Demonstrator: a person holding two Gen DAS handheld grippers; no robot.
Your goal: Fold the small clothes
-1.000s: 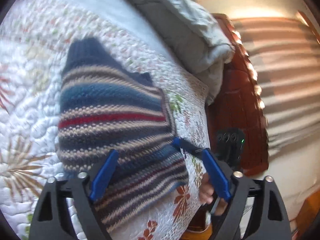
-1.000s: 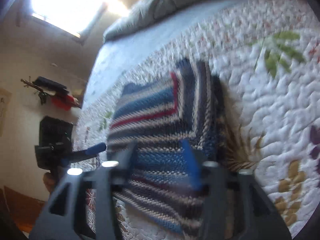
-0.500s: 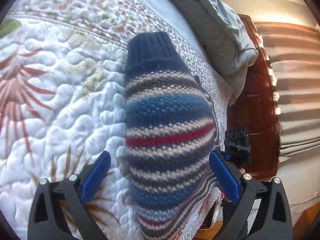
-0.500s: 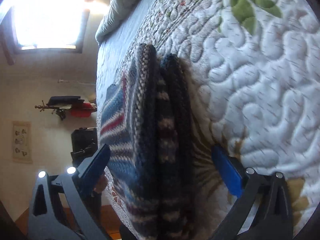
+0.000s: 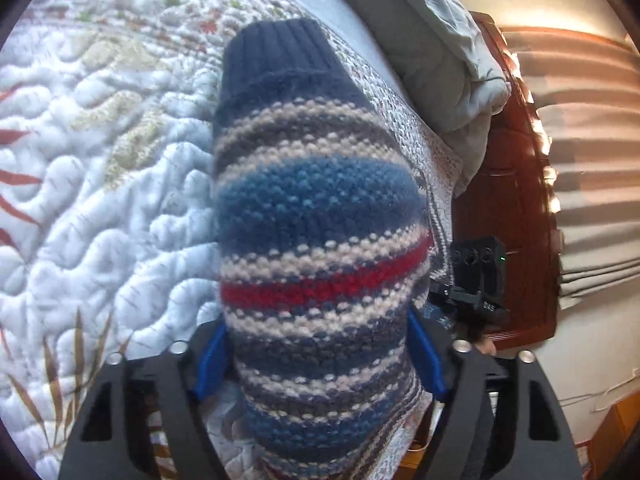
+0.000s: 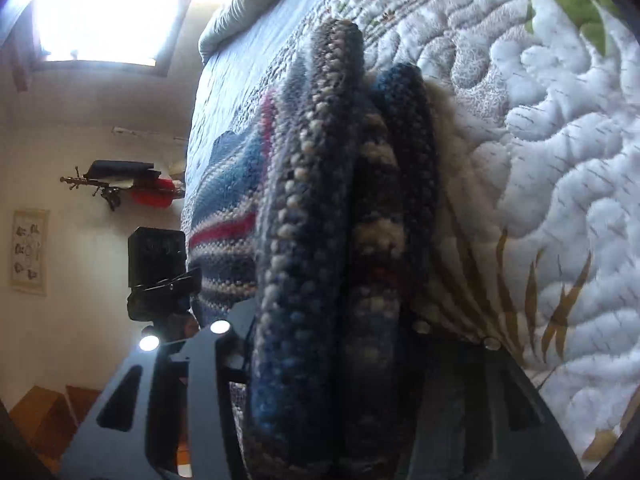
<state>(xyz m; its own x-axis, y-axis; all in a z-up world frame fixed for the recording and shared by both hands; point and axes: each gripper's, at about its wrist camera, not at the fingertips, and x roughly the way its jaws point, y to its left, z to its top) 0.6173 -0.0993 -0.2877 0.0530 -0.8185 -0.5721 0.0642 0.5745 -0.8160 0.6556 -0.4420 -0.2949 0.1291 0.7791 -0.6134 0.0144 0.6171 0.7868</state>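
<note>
A small striped knit sweater [image 5: 320, 248] in blue, cream, grey and red lies folded on the quilted bed cover [image 5: 100, 200]. Its navy ribbed cuff [image 5: 276, 56] points away from me. My left gripper [image 5: 316, 356] has closed its blue pads on the near end of the folded sweater. In the right wrist view the sweater's thick folded layers [image 6: 340, 240] run edge-on between the jaws of my right gripper [image 6: 332, 344], which is shut on them. The right gripper's pads are hidden by the knit.
A grey duvet [image 5: 432, 48] is bunched at the head of the bed by the wooden headboard [image 5: 516, 208]. The bed edge and floor [image 6: 44, 420] lie on the left of the right wrist view. A coat rack [image 6: 116, 184] hangs on the wall.
Both grippers moved in onto the folded sweater and closed on it. Half a second ago both sets of jaws stood wide open on either side of it.
</note>
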